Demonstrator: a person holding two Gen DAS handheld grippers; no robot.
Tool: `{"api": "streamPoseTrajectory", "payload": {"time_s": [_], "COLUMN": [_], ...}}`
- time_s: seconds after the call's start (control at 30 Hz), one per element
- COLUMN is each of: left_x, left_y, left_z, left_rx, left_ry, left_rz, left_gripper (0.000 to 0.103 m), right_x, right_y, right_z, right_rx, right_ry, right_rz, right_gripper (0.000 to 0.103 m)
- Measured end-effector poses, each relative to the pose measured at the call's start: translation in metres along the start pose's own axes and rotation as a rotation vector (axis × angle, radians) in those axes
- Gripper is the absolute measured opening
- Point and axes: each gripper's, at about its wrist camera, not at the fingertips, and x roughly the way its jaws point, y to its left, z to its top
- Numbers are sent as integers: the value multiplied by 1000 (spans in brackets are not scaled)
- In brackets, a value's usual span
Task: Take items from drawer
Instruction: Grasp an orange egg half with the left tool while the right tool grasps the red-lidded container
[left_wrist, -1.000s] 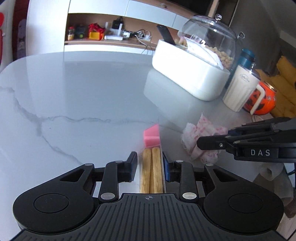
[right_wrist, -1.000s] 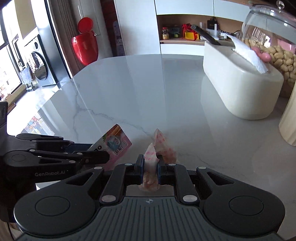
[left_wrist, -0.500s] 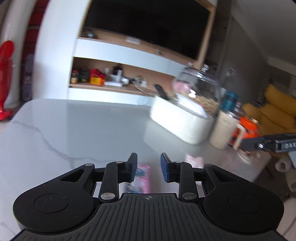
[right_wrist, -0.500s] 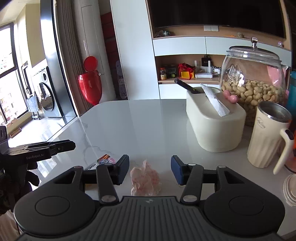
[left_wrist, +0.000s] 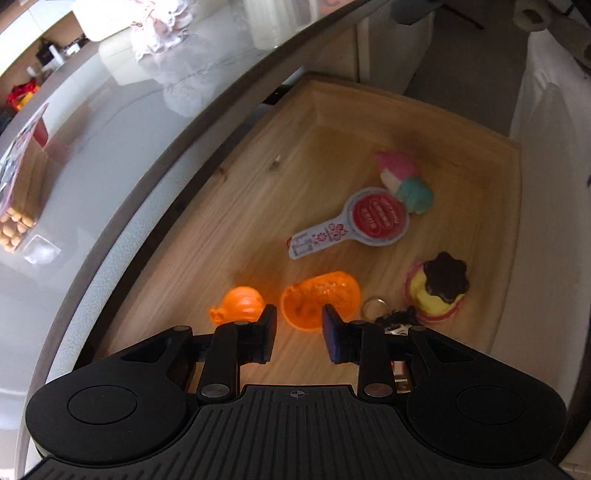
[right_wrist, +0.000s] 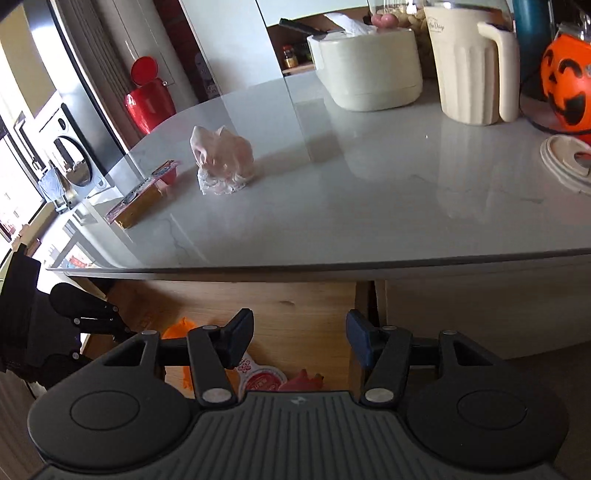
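Left tongs (left_wrist: 299, 338) apart, empty, over drawer (left_wrist: 413, 107), w/ orange toy (left_wrist: 321, 301) just beyond; right tongs (right_wrist: 300, 341) just opened further, empty, near drawer's front.

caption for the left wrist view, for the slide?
Open left tongs poised over the open wooden drawer, lined up on an orange toy among the remaining trinkets.

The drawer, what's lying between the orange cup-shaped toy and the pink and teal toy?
In the left wrist view, a paddle-shaped card with a red round label lies between the orange cup-shaped toy and the pink and teal toy, on the drawer floor.
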Motion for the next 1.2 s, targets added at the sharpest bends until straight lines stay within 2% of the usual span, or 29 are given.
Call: {"api": "streamPoseTrajectory", "payload": {"time_s": [0.13, 0.27, 0.4, 0.53, 0.63, 0.73, 0.87, 0.97, 1.2], "left_x": [23, 45, 60, 62, 63, 63, 56, 41, 4], "left_y": [13, 15, 14, 10, 11, 10, 3, 0, 16], "left_z": [8, 5, 4, 5, 7, 11, 14, 15, 9], "left_rx": [-91, -123, -153, -146, -191, -227, -173, -141, -237], "left_ry": [21, 51, 66, 40, 44, 66, 41, 7, -75], "left_rz": [-21, -28, -72, -124, -139, -133, -128, -108, -138], "left_gripper": [30, 30, 30, 27, 21, 18, 9, 9, 9], "right_x": [3, 4, 8, 13, 13, 15, 29, 37, 49], "right_y": [1, 12, 20, 24, 28, 32, 39, 46, 54], "right_z": [-4, -7, -11, -12, -14, -17, -19, -25, -31], "right_rx": [-12, -78, -125, -154, -167, -170, -239, -298, -364], "right_ry": [28, 36, 49, 53, 20, -33, 62, 99, 161], "right_rz": [23, 31, 32, 8, -9, -64, -57, -64, -87], "right_gripper": [56, 56, 56, 56, 56, 57, 58, 58, 58]}}
